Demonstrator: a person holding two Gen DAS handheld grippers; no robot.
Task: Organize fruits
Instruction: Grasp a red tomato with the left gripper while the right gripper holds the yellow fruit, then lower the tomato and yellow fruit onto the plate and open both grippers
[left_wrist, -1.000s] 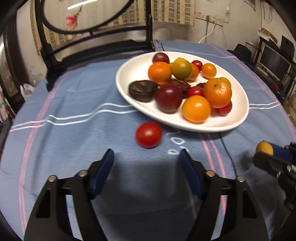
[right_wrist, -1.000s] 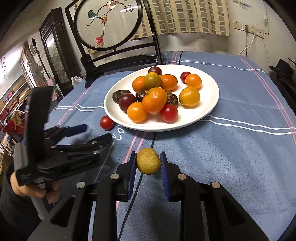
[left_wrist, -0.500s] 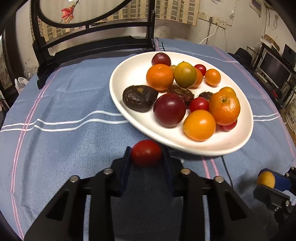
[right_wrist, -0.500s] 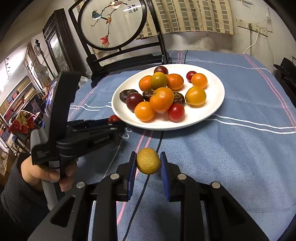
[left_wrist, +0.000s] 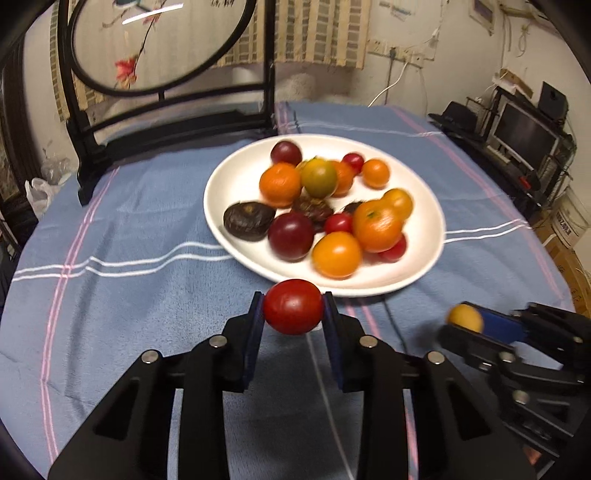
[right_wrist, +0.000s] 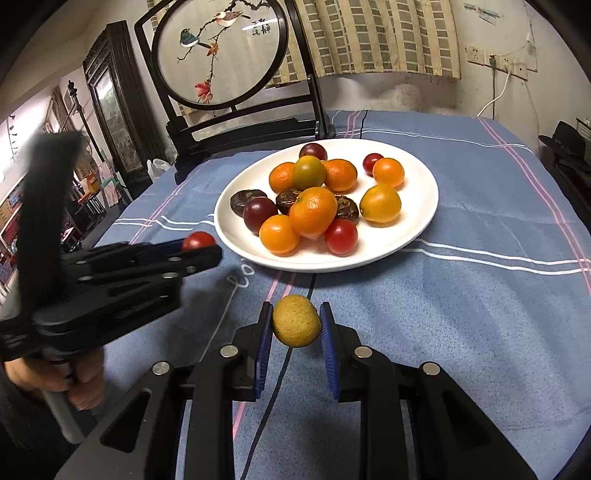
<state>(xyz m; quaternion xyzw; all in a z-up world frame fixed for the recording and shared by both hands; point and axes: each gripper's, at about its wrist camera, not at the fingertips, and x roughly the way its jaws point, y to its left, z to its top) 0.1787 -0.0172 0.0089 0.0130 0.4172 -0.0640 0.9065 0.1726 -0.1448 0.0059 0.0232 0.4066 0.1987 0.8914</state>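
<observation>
A white plate (left_wrist: 229, 184) (right_wrist: 417, 218) holds several fruits: oranges, red and dark tomatoes, dark brown fruits. My left gripper (left_wrist: 293, 312) is shut on a red tomato (left_wrist: 293, 306) and holds it above the cloth, just short of the plate's near rim; the tomato also shows in the right wrist view (right_wrist: 198, 240). My right gripper (right_wrist: 295, 321) is shut on a small yellow fruit (right_wrist: 296, 320) above the cloth in front of the plate; that fruit also shows in the left wrist view (left_wrist: 465, 317).
A blue striped cloth (left_wrist: 129, 229) covers the round table. A dark wooden chair (right_wrist: 229, 122) stands at the far edge behind the plate. A thin black cable (right_wrist: 273, 398) lies on the cloth below the right gripper. Shelves and boxes (left_wrist: 535, 147) stand at the right.
My left gripper moved forward, closed on the red tomato and lifted it off the cloth. My right gripper still holds the yellow fruit, nearly unmoved.
</observation>
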